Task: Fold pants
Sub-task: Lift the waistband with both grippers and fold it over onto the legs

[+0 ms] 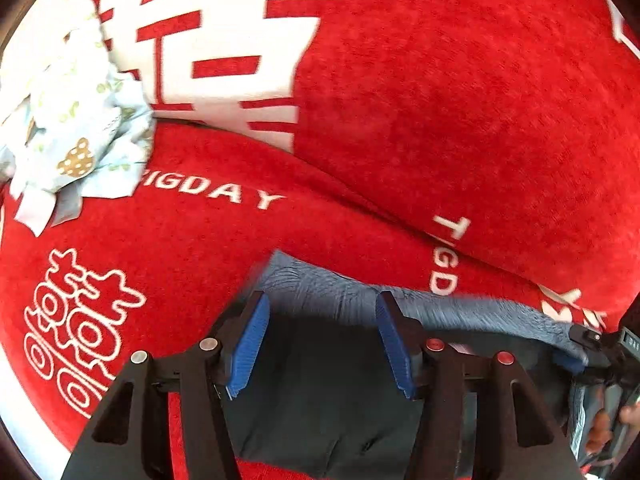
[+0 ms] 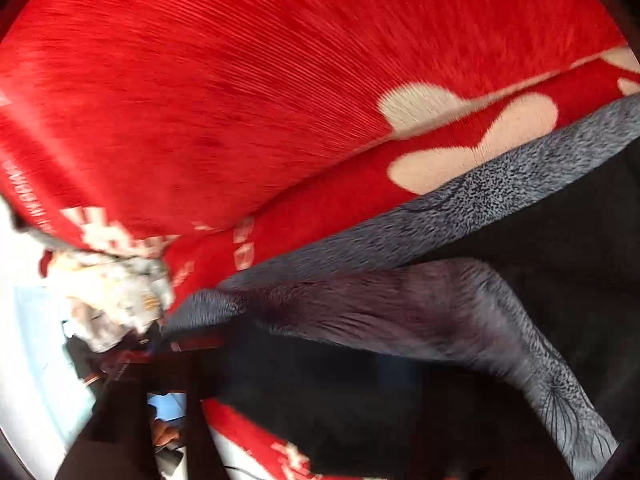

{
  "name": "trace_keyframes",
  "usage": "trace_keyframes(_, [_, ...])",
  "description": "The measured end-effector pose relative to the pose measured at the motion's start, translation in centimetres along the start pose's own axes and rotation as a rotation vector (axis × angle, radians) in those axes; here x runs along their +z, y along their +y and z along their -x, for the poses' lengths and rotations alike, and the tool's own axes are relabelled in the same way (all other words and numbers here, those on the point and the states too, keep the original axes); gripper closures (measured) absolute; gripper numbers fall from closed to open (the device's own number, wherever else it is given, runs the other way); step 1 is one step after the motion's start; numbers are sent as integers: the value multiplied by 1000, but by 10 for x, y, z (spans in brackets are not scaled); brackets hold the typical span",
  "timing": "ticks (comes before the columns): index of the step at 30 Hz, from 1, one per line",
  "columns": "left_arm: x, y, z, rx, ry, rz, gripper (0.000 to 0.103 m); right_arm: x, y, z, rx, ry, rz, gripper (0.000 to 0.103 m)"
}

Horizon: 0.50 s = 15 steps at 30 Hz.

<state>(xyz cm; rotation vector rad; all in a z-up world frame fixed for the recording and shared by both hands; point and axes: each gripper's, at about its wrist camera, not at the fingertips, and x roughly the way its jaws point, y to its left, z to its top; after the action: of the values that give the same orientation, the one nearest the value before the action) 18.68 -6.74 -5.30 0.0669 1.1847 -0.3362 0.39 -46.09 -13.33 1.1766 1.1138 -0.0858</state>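
Dark pants with a grey fleece lining lie on a red blanket. My left gripper is open, its blue pads standing apart just above the dark outer cloth, holding nothing. The other gripper shows at the far right edge, at the pants' fleece edge. In the right wrist view the pants fill the lower right, lining turned up in a fold; this view is blurred and my right gripper's fingers are hidden.
A red pillow with white characters lies behind the pants. A crumpled pale blue printed cloth sits at the left, and also shows in the right wrist view.
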Motion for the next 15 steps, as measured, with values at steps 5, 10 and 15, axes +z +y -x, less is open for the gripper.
trace_keyframes(5, [-24,-27,17,31,38,-147,46,-16,22,31,49,-6,98,17])
trace_keyframes(10, [-85,-106,22,-81,191,-362,46,-69,-18,120,31,-83,79,17])
trace_keyframes(15, [-156,-213,7,-234,329,-469,46,-140,-138,211,-68,-210,-197,17])
